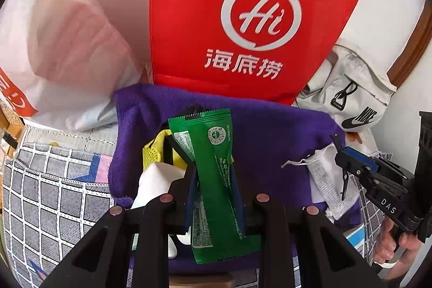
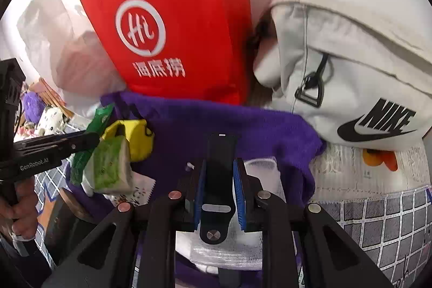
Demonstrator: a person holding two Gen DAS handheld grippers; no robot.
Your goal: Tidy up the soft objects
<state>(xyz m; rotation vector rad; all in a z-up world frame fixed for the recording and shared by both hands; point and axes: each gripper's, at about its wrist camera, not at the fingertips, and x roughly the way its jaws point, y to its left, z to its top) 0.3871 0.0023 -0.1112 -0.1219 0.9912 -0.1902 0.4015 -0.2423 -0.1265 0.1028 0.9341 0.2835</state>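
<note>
On the purple towel [image 1: 270, 131], which lies over a checked cloth [image 1: 54, 193] before a pink-white plastic bag [image 1: 67, 45], a red bag [image 1: 243, 18] and a white Nike bag [image 1: 356, 99], the left claw [image 1: 214, 196] grips a green packet [image 1: 213, 166] upright, with a yellow item [image 1: 155, 150] and a white pack [image 1: 154, 182] just left of it. Farther right, the right claw [image 2: 220, 196] is clamped on a black strap [image 2: 220, 166] above a white mesh pouch [image 2: 266, 174] on the towel's right edge.
</note>
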